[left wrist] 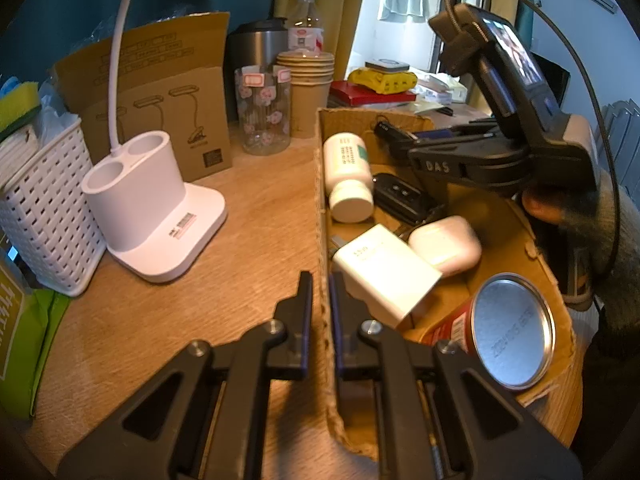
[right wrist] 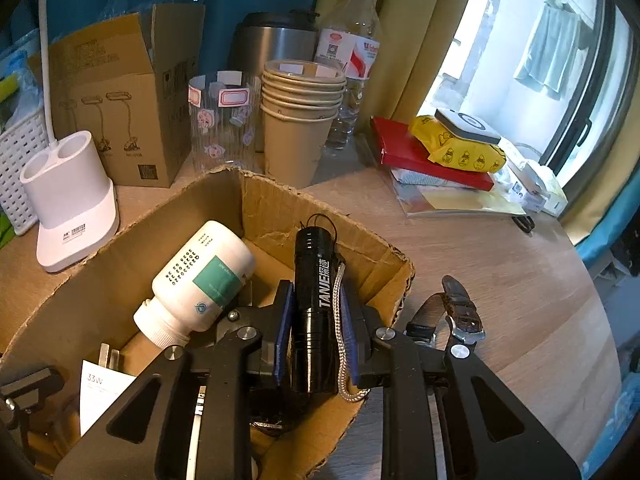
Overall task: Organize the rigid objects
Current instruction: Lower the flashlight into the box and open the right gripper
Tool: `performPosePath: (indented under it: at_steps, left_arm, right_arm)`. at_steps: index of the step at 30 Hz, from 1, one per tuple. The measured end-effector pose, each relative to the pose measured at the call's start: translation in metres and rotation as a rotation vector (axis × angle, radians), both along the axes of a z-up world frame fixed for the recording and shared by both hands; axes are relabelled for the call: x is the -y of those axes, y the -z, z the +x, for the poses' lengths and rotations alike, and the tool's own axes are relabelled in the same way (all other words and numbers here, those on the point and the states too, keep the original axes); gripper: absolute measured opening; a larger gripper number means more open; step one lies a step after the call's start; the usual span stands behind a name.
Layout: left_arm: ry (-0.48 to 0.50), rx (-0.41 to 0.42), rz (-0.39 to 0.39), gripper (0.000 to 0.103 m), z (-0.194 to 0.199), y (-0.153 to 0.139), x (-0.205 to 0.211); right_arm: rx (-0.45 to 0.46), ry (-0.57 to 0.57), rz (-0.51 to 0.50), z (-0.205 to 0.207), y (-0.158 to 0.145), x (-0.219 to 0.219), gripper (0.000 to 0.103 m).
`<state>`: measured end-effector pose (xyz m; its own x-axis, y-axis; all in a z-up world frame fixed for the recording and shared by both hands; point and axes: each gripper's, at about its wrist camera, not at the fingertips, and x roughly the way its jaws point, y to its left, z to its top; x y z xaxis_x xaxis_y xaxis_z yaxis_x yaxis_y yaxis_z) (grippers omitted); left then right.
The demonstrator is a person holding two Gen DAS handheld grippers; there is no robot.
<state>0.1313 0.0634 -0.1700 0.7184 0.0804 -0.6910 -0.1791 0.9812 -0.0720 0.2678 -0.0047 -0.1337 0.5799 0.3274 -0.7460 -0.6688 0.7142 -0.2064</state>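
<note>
Over the torn brown cardboard box (right wrist: pixel 280 200), my right tool (right wrist: pixel 316 344) pinches the black cylindrical flashlight (right wrist: pixel 314 304); my left tool (left wrist: pixel 321 320) clamps the box wall. Next, I'd lower and release beside the white pill bottle (right wrist: pixel 196 280).

- I see the black flashlight (right wrist: pixel 314 312) upright between the fingers (right wrist: pixel 282 332), above the cardboard box (right wrist: pixel 120 248).
- I see the white pill bottle (right wrist: pixel 198 280), charger (left wrist: pixel 384 276), earbud case (left wrist: pixel 444 246), key fob (left wrist: pixel 402 196) and red tin (left wrist: pixel 508 332) lying inside.
</note>
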Motion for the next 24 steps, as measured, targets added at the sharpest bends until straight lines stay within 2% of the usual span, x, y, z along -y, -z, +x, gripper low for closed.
performPosePath:
  at_steps: [7,18,24]
  left_arm:
    - [0.000,0.000,-0.001,0.009,0.000,0.000,0.000]
    - [-0.001,-0.002,-0.004,0.009,0.000,0.000,0.001]
    - [0.001,-0.003,-0.005,0.010,0.000,0.001,0.002]
  right_arm:
    - [0.009,-0.015,-0.025,-0.003,0.003,-0.003,0.032]
    - [0.006,-0.004,0.005,-0.007,0.000,-0.001,0.037]
    - [-0.022,-0.024,0.046,-0.011,-0.007,0.003,0.048]
